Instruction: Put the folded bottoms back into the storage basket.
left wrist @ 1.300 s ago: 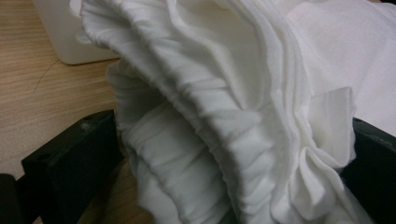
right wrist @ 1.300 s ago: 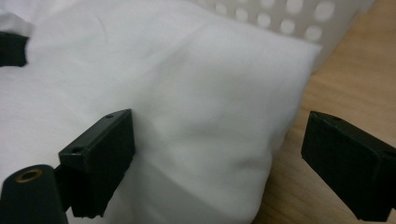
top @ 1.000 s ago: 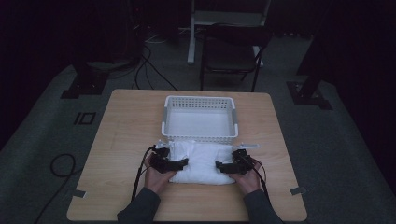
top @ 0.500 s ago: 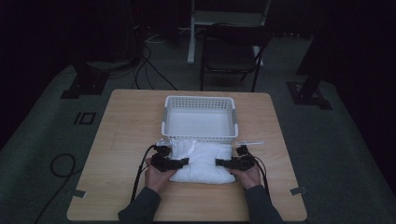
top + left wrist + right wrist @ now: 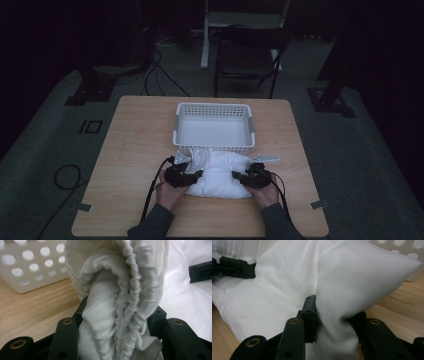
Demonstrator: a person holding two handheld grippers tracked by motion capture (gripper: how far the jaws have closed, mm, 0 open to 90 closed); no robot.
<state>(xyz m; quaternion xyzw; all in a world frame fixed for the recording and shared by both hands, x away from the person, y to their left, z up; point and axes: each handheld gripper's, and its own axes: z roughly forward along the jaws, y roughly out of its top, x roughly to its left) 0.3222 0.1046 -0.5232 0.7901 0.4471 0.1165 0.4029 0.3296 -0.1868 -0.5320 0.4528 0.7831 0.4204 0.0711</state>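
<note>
Both pairs of jaws have just been closing, and where a second ago they stood wide at the ends of the white cloth bundle (image 5: 218, 172), they now pinch it from either side. On the left gripper (image 5: 186, 176), seen in the left gripper view, the black jaws press on a thick, gathered fold of the bundle (image 5: 117, 310), its ruffled seam running upright between them; they stand partly closed because the wad of fabric fills the gap. On the right gripper (image 5: 244, 177), the right gripper view shows a smooth, puffed corner of the same cloth (image 5: 352, 290) squeezed narrow between the jaws and bulging out beyond them. The bundle's left end looks a little raised and bunched compared with the earlier high view, while the hands themselves sit much where they were. From above, the bundle lies on the wooden table (image 5: 130, 150) with its long axis running from 9 o'clock to 3 o'clock, one end toward each gripper, and its far edge just beside the near wall of the white perforated basket (image 5: 214, 145), which stands at 12 o'clock from it. A hand (image 5: 169, 192) grips each tool from the 6 o'clock side.
</note>
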